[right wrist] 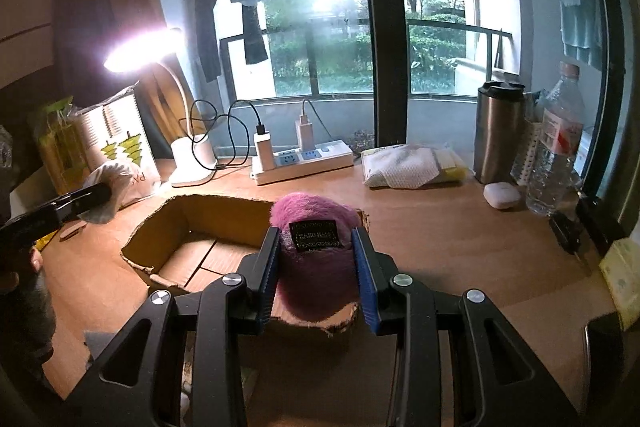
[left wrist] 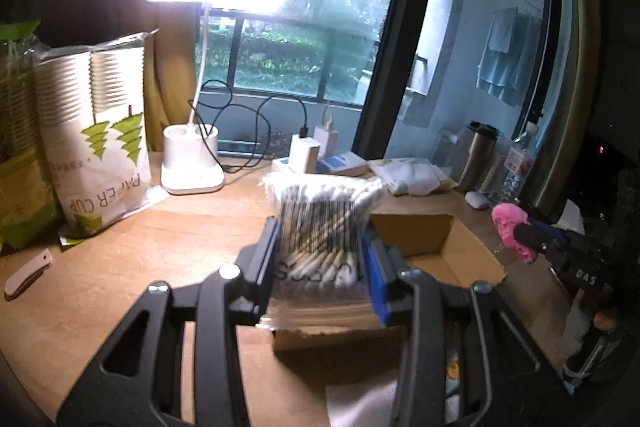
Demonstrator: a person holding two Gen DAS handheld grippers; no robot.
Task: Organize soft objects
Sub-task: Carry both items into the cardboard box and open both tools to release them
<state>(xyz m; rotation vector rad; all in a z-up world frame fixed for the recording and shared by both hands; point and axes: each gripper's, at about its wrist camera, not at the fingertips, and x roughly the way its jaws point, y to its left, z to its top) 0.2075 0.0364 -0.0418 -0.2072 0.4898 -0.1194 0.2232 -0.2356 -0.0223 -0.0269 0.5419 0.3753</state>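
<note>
Two grippers, each loaded, held over an open cardboard box on a wooden desk.

Left gripper (left wrist: pixel 322 255): clamped on a clear bag of cotton swabs (left wrist: pixel 320 227), bag upright between the blue pads, above the near-left edge of the cardboard box (left wrist: pixel 436 247). Right gripper (right wrist: pixel 316 267): clamped on a pink plush pad (right wrist: pixel 316 251) bearing a black label, above the box's near-right rim; same pad visible at 3 o'clock in the left wrist view. Box interior bare where visible. At 9 o'clock: paper cup sleeve (left wrist: pixel 100 131). At 11 o'clock: lit desk lamp (left wrist: pixel 192 163). At 12 o'clock: power strip (right wrist: pixel 304 163) with two chargers plugged in. At 2 o'clock: steel tumbler (right wrist: pixel 500 131), water bottle (right wrist: pixel 556 147), white earbud case (right wrist: pixel 502 195), white cloth pack (right wrist: pixel 412 165).
</note>
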